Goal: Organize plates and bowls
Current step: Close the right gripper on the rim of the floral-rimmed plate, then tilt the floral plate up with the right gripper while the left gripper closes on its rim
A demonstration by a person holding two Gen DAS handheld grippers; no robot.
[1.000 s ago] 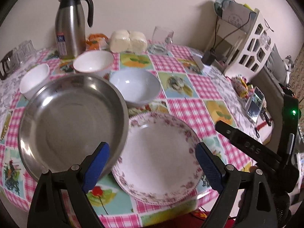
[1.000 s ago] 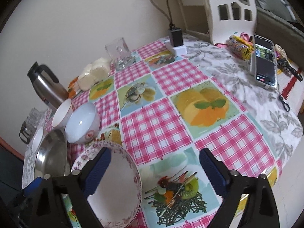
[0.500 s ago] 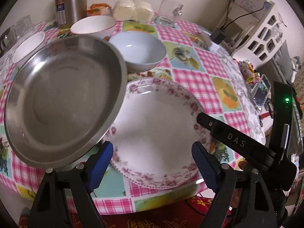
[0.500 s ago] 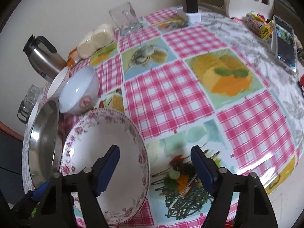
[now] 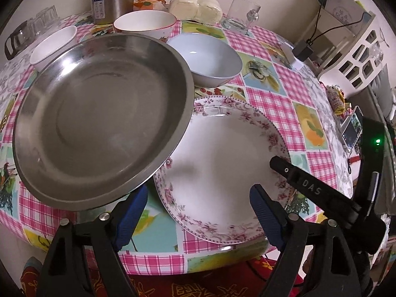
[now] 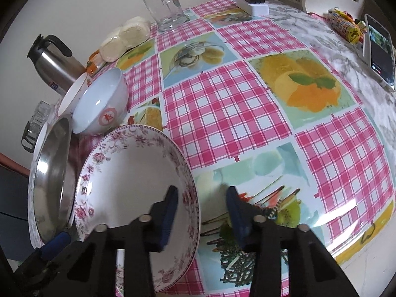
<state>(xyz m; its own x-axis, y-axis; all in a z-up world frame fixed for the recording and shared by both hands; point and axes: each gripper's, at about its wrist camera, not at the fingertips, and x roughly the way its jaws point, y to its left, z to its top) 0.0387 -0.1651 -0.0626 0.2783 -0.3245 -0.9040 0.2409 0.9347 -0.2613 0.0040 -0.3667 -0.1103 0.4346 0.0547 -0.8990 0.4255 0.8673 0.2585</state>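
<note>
Right beside our floral plate [image 6: 128, 185] sits the steel pan [image 5: 99, 118], overlapping its rim; right gripper [image 6: 201, 205] has just been closing astride that rim, not pinching yet, left gripper [image 5: 198, 210] wide open, blue bowl [image 5: 205, 57] behind.

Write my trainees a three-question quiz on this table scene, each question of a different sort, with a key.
1. True or false: the stainless steel plate lies well apart from the floral plate.
2. What is between the right gripper's jaws? A) the floral plate's rim B) a glass mug C) a phone
3. How many bowls stand behind the two plates?

Key
1. False: its rim overlaps the floral plate's rim.
2. A. The jaws have just been closing, with the rim between them and not yet pinched.
3. Three: light blue bowl, red-rimmed bowl, small white bowl.
</note>
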